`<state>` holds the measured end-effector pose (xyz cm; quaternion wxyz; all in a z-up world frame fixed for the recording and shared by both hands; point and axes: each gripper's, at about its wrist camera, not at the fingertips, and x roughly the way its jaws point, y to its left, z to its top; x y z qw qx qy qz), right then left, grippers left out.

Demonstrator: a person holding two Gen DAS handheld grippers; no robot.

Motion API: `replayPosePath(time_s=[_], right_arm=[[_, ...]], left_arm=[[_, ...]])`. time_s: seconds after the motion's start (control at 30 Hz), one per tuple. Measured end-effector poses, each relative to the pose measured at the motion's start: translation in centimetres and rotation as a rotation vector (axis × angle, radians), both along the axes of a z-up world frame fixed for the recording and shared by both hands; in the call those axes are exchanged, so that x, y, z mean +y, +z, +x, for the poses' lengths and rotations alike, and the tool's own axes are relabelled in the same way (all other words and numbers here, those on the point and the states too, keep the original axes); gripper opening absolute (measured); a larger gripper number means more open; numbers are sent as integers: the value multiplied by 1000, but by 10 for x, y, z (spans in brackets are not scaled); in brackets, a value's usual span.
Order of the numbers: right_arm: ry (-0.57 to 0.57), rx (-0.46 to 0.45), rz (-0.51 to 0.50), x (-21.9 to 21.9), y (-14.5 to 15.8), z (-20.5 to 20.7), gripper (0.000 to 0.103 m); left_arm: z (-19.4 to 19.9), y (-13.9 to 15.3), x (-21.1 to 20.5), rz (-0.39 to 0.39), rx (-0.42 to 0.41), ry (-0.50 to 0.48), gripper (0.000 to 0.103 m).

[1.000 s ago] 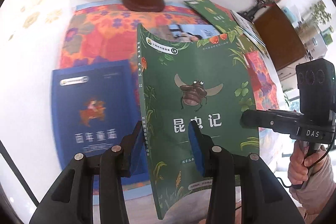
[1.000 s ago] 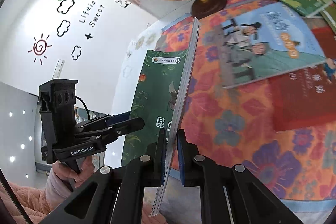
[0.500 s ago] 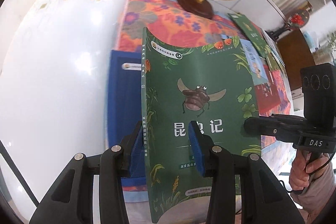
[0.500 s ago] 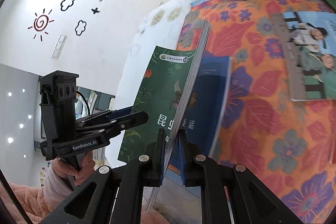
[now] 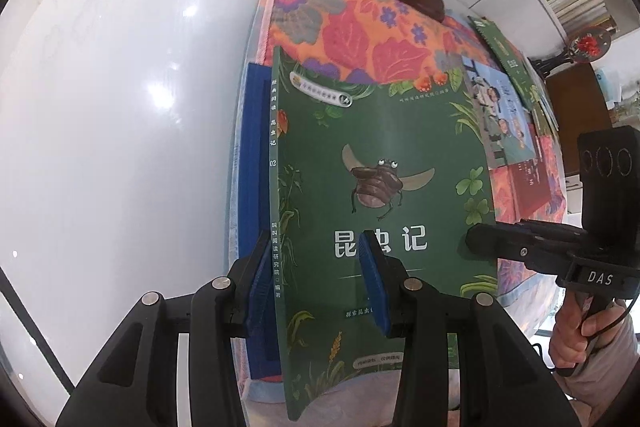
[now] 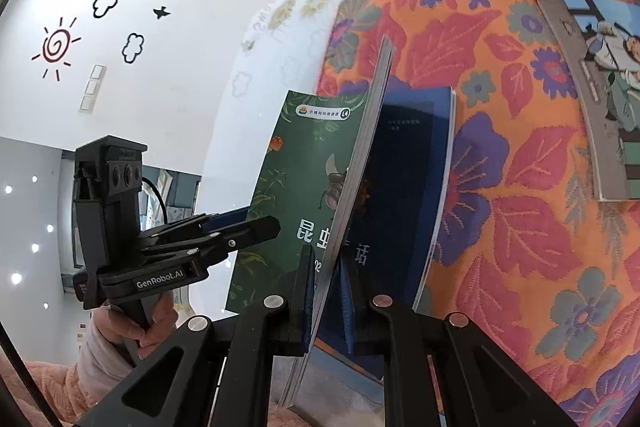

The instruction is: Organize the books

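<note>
While right gripper [image 6: 325,301] fingers clamp green book [image 5: 380,195], it has shifted over blue book [image 6: 408,187] at frame centre — stacking near; left gripper [image 5: 316,291] open.

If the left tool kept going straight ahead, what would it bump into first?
Probably the green bug book. The left tool straddles its spine edge, open, so the book already sits between the fingers. The blue book lies just behind, though depth is hard to judge.

Black left hand-held gripper [image 5: 316,291], blue ribbed pads [image 5: 370,287], silver screws, "GenRobot.AI" lettering, black cable, pink fuzzy sleeve [image 6: 44,387], bare fingers.
</note>
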<state>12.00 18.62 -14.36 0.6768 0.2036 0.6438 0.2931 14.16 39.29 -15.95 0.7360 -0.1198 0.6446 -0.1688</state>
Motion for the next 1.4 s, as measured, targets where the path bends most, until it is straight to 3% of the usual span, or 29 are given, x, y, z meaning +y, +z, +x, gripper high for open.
replayPosePath(time_s=[0.23,0.43,0.7,0.8,0.87,0.97,1.03,1.1,1.2,1.4], right_arm=[[-59,46,-40,-11,-26,0,13],[-35,54,-93,-8,-34,2,14],[-47,69,-90,-11,-34,1,14],[-44,83,-105,-7,-35,3,14],[-47,104,-111,-6,-35,6,15],[-73,125,-97,-8,-33,5,24],[-92,122,-78,-10,-29,3,46],[-109,104,-61,-15,-22,1,56],[-144,76,-47,-28,-10,-4,56],[-331,57,-32,-90,-3,-7,56]], left_arm=[[2,-15,10,-5,28,27,39],[5,-19,14,-22,37,35,40],[8,-19,10,28,52,26,43],[9,-20,10,81,69,32,50],[9,-22,13,64,87,43,50],[8,-21,18,72,99,68,51],[7,-16,20,99,89,79,51],[7,-11,19,114,75,79,53],[12,-1,8,153,38,59,61],[45,16,-62,179,-29,-120,61]])
